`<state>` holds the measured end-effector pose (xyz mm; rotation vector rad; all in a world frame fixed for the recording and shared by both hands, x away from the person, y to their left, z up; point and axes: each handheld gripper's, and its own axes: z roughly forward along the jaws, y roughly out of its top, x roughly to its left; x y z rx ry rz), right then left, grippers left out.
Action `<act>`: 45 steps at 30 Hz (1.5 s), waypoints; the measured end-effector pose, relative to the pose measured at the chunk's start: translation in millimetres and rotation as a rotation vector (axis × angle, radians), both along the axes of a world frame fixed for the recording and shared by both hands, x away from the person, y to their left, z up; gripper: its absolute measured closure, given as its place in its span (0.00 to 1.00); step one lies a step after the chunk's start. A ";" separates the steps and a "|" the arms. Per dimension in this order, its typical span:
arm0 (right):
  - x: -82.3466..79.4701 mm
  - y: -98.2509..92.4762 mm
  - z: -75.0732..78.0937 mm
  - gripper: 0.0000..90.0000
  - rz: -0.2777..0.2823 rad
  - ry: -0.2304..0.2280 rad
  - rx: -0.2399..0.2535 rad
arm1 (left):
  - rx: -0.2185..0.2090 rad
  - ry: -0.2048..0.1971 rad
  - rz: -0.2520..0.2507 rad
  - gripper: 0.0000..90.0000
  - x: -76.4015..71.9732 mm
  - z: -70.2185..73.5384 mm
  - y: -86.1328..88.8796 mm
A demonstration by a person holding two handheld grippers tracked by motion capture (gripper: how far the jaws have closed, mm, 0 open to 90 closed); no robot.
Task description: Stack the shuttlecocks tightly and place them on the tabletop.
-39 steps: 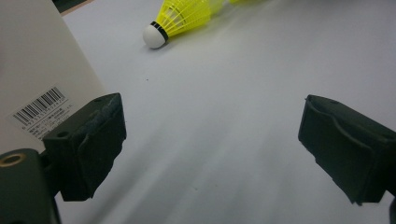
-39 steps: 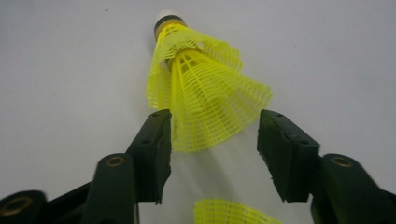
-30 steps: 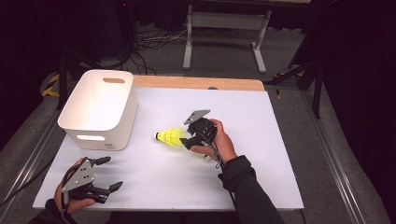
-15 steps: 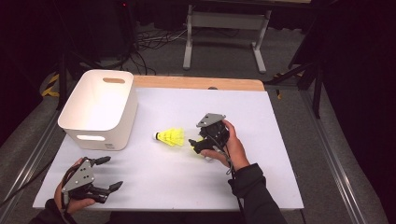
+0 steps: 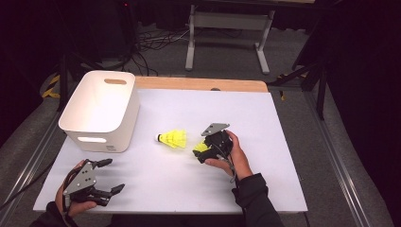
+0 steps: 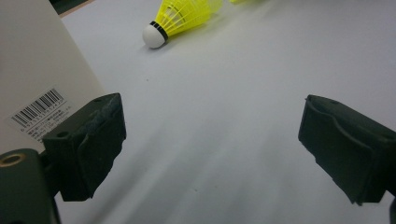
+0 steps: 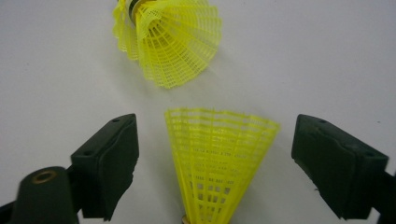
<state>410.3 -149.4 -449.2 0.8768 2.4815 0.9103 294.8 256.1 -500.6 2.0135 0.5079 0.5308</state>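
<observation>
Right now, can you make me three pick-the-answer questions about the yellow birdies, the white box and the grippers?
1. Where does the white plastic bin stand on the white table?
A. far left part
B. near right corner
C. middle

2. How many yellow mesh shuttlecocks are there?
A. one
B. two
C. four

3. How do the right gripper jaws stand?
A. squeezed shut on a shuttlecock
B. open, a shuttlecock between them
C. shut on nothing

Answers:
1 A, since the high view shows the bin at the table's far left.
2 B, since one shuttlecock with a white cork tip lies free on the table, and a second shuttlecock lies at the right gripper.
3 B, since the right gripper view shows gaps between both pads and the skirt of the second shuttlecock.
</observation>
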 end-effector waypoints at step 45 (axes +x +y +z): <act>-20.7 -19.3 7.3 0.39 0.018 -0.083 0.155 | 0.010 -0.004 0.002 0.10 0.0 0.2 0.0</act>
